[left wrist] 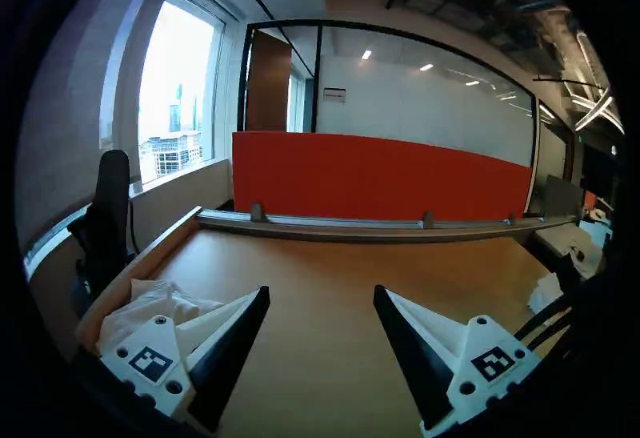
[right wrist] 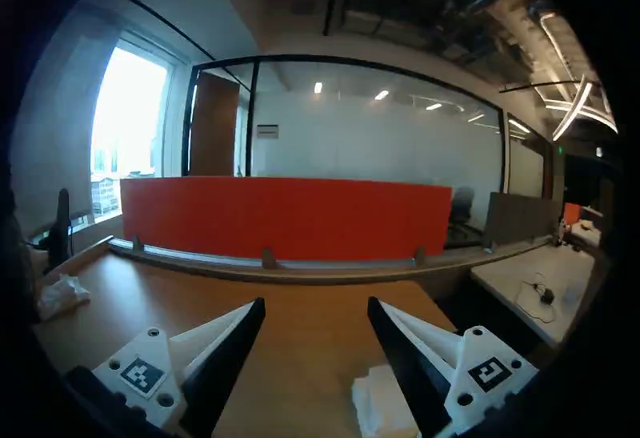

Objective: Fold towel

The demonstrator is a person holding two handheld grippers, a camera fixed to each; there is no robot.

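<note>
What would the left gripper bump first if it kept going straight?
Probably the orange divider at the far edge of the desk. The left gripper has a free path until there; the towel lies off to its side.

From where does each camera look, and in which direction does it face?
Left gripper view: rides on the left gripper, faces across the wooden desk to the orange divider; its own open jaws show below, a crumpled towel beside the left one.
Right gripper view: rides on the right gripper, faces the same divider; its open jaws show below, a white towel by the right one.
Shared: desk, divider and window.
</note>
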